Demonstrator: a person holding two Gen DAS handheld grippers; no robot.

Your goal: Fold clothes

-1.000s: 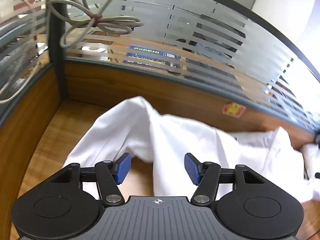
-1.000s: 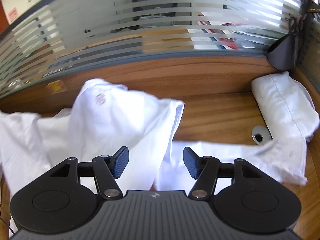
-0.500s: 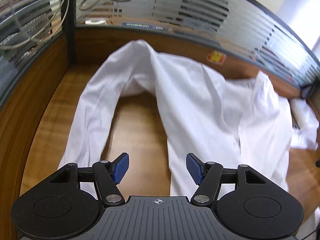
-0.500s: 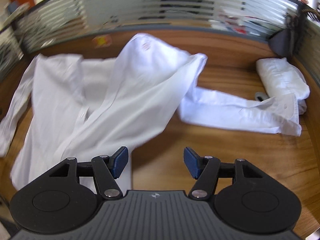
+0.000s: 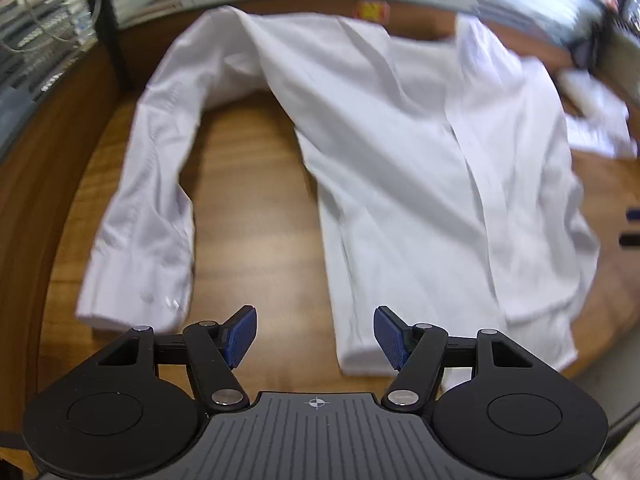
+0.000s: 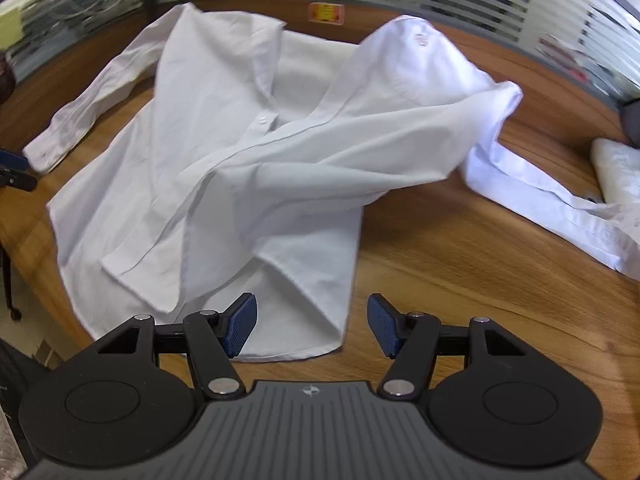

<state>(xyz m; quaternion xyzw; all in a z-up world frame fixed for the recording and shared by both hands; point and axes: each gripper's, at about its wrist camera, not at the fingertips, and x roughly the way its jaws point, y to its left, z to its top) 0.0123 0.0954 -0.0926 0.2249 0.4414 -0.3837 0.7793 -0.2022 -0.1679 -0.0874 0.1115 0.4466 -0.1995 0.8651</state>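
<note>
Looking down along your two tools, you can count one big white shirt [image 5: 420,168] spread on the wooden table [image 5: 248,184]. It fills the middle of both views. It has two long sleeves. One sleeve [image 5: 148,200] bends down the left side of the left wrist view, with its cuff near the lower left. The other sleeve [image 6: 552,200] runs off to the right in the right wrist view. One front flap of the shirt [image 6: 340,148] is puffed up and folded over the middle, and the picture is blurry there. The bottom edge of the shirt lies close to you, right by the table's front edge.

You can also see one more folded white cloth [image 6: 618,172] at the far right of the right wrist view, and one small orange sticker [image 6: 326,13] on the wall at the top.

Your left gripper [image 5: 315,336] sits low in its frame, pointing across the table. Its two blue pads [image 5: 240,335] are spread wide apart with nothing between them. The shirt's bottom corner lies just past the right pad.

Your right gripper [image 6: 312,326] points the same way. Its blue pads [image 6: 241,324] are spread wide too and hold nothing. The shirt's bottom edge lies just ahead of the left pad.
</note>
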